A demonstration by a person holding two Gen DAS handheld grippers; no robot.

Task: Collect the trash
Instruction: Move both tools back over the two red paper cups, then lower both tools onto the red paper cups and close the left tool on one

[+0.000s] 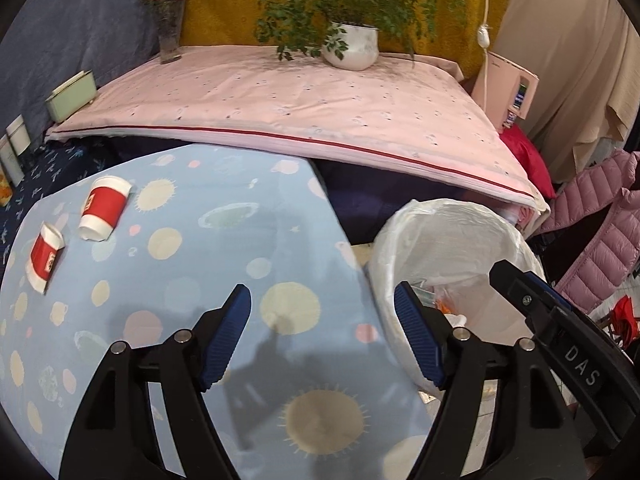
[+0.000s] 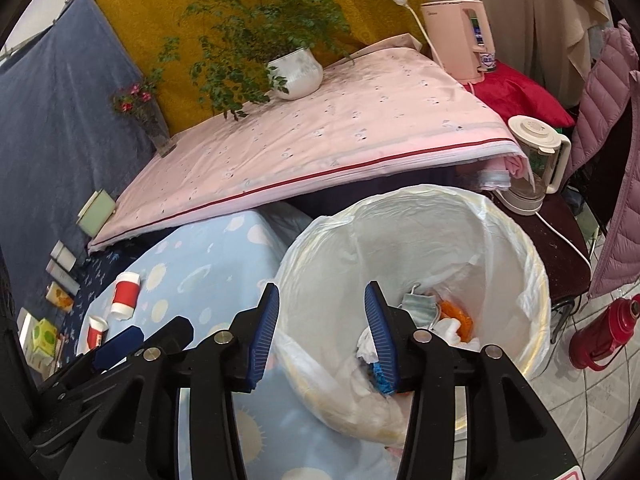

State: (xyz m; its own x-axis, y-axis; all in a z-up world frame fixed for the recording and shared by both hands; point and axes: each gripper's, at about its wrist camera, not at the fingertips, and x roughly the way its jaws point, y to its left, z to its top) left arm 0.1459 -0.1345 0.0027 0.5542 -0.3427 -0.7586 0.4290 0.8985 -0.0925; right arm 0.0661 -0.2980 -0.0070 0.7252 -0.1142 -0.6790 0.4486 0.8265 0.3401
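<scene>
Two red-and-white paper cups lie on their sides on the blue patterned tablecloth (image 1: 224, 256): one (image 1: 105, 208) farther back, one (image 1: 44, 257) near the left edge. They also show in the right wrist view, the farther cup (image 2: 125, 294) and the nearer cup (image 2: 96, 331). A bin lined with a white bag (image 1: 460, 248) stands to the right of the table and holds a face mask (image 2: 418, 307), orange scraps (image 2: 456, 314) and tissue. My left gripper (image 1: 322, 334) is open and empty above the table's right part. My right gripper (image 2: 322, 334) is open and empty over the bin's (image 2: 516, 280) left rim.
A pink-covered surface (image 1: 320, 100) lies behind with a potted plant (image 1: 352, 44) and a flower vase (image 1: 170, 40). A kettle (image 2: 536, 160) stands on a dark stool, a red thermos (image 2: 604, 332) on the floor, a pink jacket (image 1: 600, 248) hangs right. Small boxes (image 2: 44, 338) sit left.
</scene>
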